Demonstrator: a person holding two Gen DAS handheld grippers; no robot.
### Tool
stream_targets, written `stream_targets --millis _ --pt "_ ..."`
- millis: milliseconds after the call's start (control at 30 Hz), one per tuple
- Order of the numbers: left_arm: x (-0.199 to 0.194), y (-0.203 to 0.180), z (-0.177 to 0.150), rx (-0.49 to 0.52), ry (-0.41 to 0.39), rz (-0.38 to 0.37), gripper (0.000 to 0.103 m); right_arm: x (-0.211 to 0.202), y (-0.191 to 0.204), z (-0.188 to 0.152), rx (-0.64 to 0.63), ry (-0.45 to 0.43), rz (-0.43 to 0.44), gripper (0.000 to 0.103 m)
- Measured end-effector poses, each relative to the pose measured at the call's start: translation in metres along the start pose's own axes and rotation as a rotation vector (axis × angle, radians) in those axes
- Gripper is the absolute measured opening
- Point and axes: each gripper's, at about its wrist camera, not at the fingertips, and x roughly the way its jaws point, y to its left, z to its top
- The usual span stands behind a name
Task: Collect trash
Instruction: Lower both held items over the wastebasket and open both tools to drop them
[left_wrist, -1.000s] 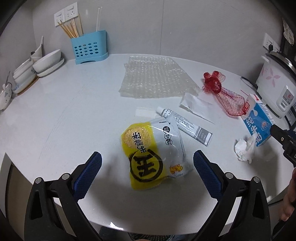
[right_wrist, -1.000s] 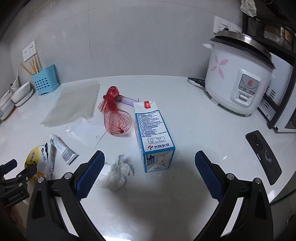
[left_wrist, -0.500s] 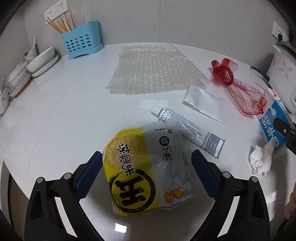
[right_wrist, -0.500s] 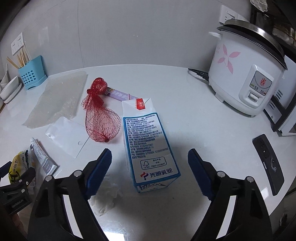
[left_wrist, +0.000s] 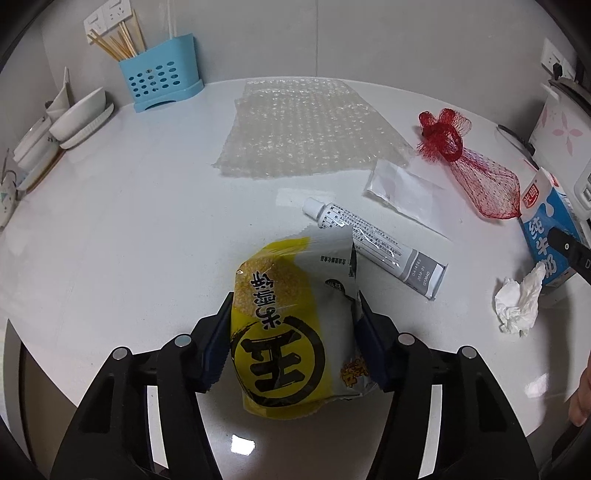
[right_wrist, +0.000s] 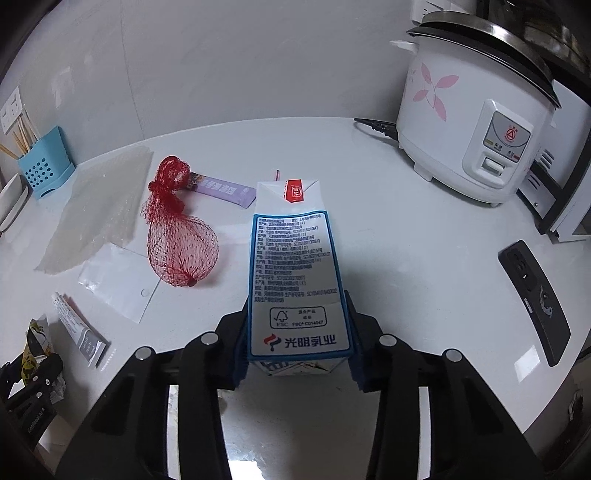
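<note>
On the white table (left_wrist: 147, 221), the left gripper (left_wrist: 291, 343) jaws have just closed onto the yellow snack bag (left_wrist: 284, 332); the right gripper (right_wrist: 297, 347) jaws have just closed, clamping the milk carton (right_wrist: 295, 280)

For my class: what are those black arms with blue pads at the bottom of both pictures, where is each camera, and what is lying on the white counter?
They are hand-held grippers, one in each of a person's hands, each with a camera looking along its fingers. The left gripper has just been closing on a yellow and white snack bag; the right gripper on a blue and white milk carton; both press their pads on them. On the white counter lie a sheet of bubble wrap, a red mesh net bag, a white tube and a crumpled white tissue.
</note>
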Motion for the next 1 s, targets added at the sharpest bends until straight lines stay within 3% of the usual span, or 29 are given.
stream_targets --millis 267,633,767,1000 --pt "-0.024 0.002 -0.003 -0.002 -0.039 -0.014 0.059 -0.023 -0.006 -0.004 0.015 -0.040 0.008 0.039" --pt "-0.087 0.009 -0.015 0.005 -0.127 -0.026 0.059 -0.081 -0.014 -0.024 0.026 -0.114 0.031 0.039" --pt "-0.112 0.013 -0.032 0.009 -0.154 -0.053 0.059 -0.113 -0.015 -0.042 0.033 -0.158 0.058 0.039" --pt "-0.156 0.025 -0.087 0.002 -0.204 -0.132 0.059 -0.175 -0.017 -0.106 0.037 -0.240 0.124 0.039"
